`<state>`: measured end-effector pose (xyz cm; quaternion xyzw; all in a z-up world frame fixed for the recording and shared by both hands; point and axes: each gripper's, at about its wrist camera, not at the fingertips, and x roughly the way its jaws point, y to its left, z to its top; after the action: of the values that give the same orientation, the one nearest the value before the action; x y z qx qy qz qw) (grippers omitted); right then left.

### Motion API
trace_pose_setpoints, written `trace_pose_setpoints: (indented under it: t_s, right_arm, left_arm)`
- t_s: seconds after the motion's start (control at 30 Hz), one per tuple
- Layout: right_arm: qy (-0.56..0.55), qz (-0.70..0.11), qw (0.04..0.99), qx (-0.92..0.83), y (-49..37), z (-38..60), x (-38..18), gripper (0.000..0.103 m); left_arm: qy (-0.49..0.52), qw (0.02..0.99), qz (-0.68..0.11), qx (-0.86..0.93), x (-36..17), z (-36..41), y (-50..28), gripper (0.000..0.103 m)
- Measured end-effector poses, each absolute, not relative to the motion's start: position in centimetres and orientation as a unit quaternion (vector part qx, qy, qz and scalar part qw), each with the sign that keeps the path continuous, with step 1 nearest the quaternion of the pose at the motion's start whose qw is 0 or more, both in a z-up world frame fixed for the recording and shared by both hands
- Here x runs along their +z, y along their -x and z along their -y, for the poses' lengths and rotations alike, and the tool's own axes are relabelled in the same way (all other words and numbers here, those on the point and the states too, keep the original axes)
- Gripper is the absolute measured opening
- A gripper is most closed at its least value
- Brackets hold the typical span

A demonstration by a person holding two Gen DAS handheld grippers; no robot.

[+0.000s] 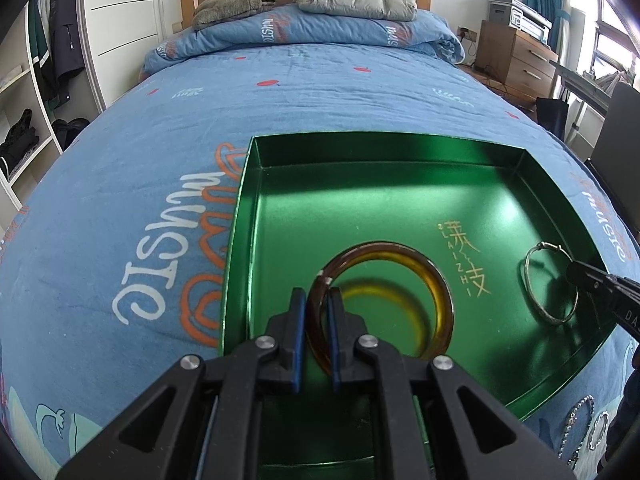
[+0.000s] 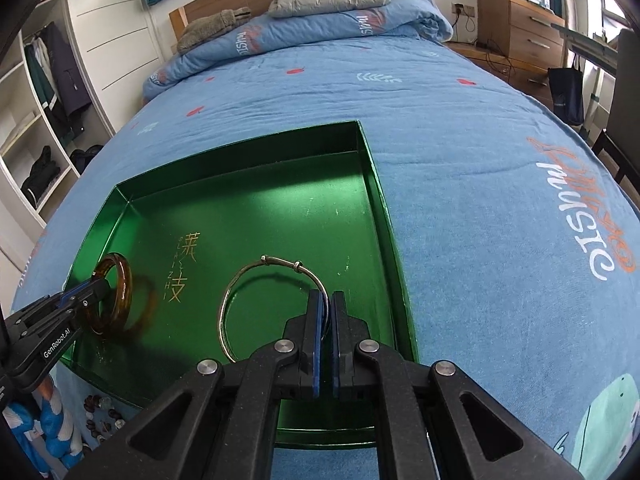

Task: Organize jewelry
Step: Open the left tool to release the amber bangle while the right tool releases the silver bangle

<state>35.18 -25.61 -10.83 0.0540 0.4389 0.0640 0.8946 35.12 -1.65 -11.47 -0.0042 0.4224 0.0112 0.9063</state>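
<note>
A shallow green metallic tray (image 1: 256, 148) (image 2: 120, 192) lies on the blue bedspread. My left gripper (image 1: 317, 296) (image 2: 102, 280) is shut on an amber translucent bangle (image 1: 440, 280) (image 2: 124, 276), which it holds tilted just above the tray's floor. Over the tray's right side, my right gripper (image 2: 328, 300) (image 1: 572, 270) is shut on a thin silver bangle (image 2: 240, 276) (image 1: 532, 256). The silver ring stands almost upright with its shadow on the green floor.
Bead bracelets (image 2: 102, 416) lie on the bedspread in front of the tray, and sparkly chains (image 1: 580, 420) lie by its near right corner. Folded duvet and jackets (image 1: 352, 0) sit at the headboard. A wooden dresser (image 1: 516, 52) stands right of the bed, open shelves (image 1: 24, 120) left.
</note>
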Motion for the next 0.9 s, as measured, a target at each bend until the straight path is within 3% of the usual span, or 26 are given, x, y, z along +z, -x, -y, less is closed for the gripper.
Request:
trace_pose_setpoints:
  t_s: [0.3,0.47,0.9]
  right_arm:
    - [-0.036,-0.46,0.885,0.061,-35.4,25.6,-10.9,0.006]
    - [-0.038,-0.454,0.888,0.066,-34.8,25.6,-10.1,0.027]
    - [-0.038,-0.355,0.931,0.082,-27.6,25.6,-0.9,0.052]
  left_arm:
    - [0.015,0.905,-0.424,0.01,-11.4,1.6,-35.0,0.012]
    - [0.026,0.906,-0.423,0.0,-10.7,1.3,-34.6,0.012]
    - [0.024,0.933,-0.359,-0.014,-3.0,2.1,-28.4,0.012]
